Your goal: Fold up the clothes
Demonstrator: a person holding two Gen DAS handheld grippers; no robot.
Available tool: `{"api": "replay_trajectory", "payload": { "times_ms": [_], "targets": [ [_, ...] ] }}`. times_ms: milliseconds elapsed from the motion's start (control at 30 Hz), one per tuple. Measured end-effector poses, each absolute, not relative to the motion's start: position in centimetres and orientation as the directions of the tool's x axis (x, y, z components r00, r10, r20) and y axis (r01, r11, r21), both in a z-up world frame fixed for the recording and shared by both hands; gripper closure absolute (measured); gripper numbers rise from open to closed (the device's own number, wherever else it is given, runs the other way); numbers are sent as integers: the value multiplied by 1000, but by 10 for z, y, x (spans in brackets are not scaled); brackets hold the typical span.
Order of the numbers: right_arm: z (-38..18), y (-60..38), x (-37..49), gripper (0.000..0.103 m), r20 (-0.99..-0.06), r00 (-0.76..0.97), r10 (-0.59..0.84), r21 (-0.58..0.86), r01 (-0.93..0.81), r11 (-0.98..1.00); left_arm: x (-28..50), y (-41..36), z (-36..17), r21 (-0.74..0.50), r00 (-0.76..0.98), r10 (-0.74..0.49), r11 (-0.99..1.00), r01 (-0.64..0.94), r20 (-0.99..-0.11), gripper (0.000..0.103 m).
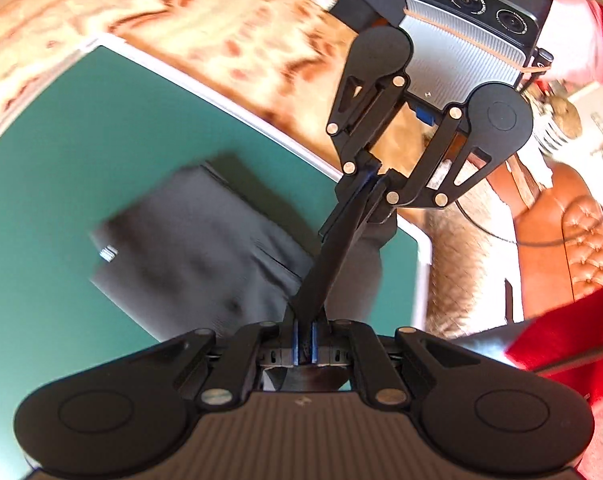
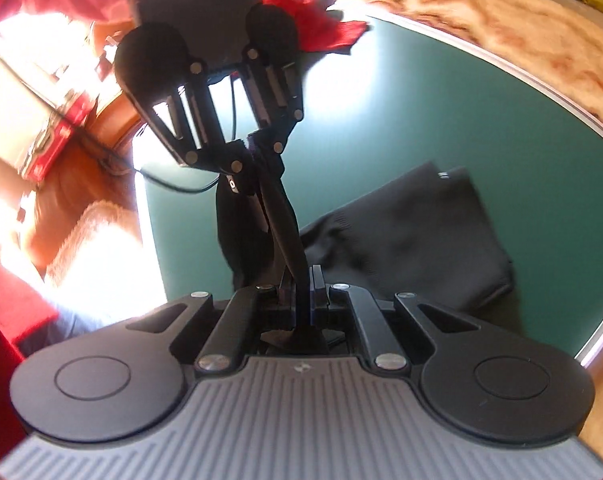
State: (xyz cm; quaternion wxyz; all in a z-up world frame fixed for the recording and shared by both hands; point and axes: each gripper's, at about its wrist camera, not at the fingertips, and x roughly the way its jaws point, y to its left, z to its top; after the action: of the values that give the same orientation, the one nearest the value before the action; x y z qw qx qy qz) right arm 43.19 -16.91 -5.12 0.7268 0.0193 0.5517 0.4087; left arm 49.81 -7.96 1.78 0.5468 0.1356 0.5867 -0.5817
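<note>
1. The black garment [image 1: 205, 248] is found partly lying on the green mat [image 1: 61, 160], its folded portion flat near the middle of the mat and its near edge lifted clear of the mat as a taut strip strung between the two tools.
2. The left gripper [image 1: 304, 344] is seen clenched on one end of that strip, at the mat's near side; in the right wrist view it appears above the mat's left border, close to the mat's white rim [image 2: 541, 80].
3. The right gripper [image 2: 301, 292] is likewise clamped on the other end of the strip, with cloth bunched between its pads and hanging toward the mat.
4. The step in hand is judged to be carrying the raised edge across the mat so that it is laid over the flat portion.
5. A slip is possible: only a narrow bite of fabric is held at each end, and a jerk could pull it free.
6. A skewed fold could result if one end is carried farther across the mat than the other.
7. The flat portion could be dragged along the mat, undoing the earlier crease, if the strip is pulled too tightly.
8. A red cloth [image 2: 321, 20] at the mat's far edge could be caught if the edge is swung too far.
</note>
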Motion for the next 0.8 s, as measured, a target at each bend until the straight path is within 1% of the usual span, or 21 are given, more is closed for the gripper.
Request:
{"api": "replay_trajectory", "payload": {
  "times_ms": [167,300,400,467,500,567,667,733,767,800],
  "targets": [
    [-86,-203,472,95,-773,70,630,512,-518,685,545,-92,-21,-535,-338,-486,354,767,-806,96],
    [-118,-216,495,95,-769,75,635,526,-491,695,566,-94,-48,-525,-313,-478,416,742,-821,96],
    [-136,-221,504,95,-767,84,636,530,-477,701,574,-89,-59,-515,-286,-478,462,722,-831,91],
    [-145,-224,507,95,-765,90,638,534,-466,706,577,-86,-63,-502,-257,-481,494,710,-838,83],
    [-149,-225,508,95,-763,93,639,537,-459,708,578,-84,-64,-499,-247,-483,507,703,-840,82],
    [-154,-228,504,95,-760,93,643,550,-435,713,580,-78,-64,-487,-214,-490,539,687,-845,74],
    [-158,-231,500,93,-765,114,634,542,-417,729,582,-67,-64,-455,-146,-490,603,656,-860,69],
    [-158,-232,497,93,-763,139,631,535,-410,738,581,-60,-62,-431,-100,-484,643,633,-869,69],
    [-157,-232,496,90,-768,154,622,524,-407,748,578,-54,-57,-412,-74,-477,659,629,-876,67],
    [-156,-232,495,83,-780,172,601,501,-403,766,575,-53,-55,-396,-53,-468,674,623,-882,66]
  ]
}}
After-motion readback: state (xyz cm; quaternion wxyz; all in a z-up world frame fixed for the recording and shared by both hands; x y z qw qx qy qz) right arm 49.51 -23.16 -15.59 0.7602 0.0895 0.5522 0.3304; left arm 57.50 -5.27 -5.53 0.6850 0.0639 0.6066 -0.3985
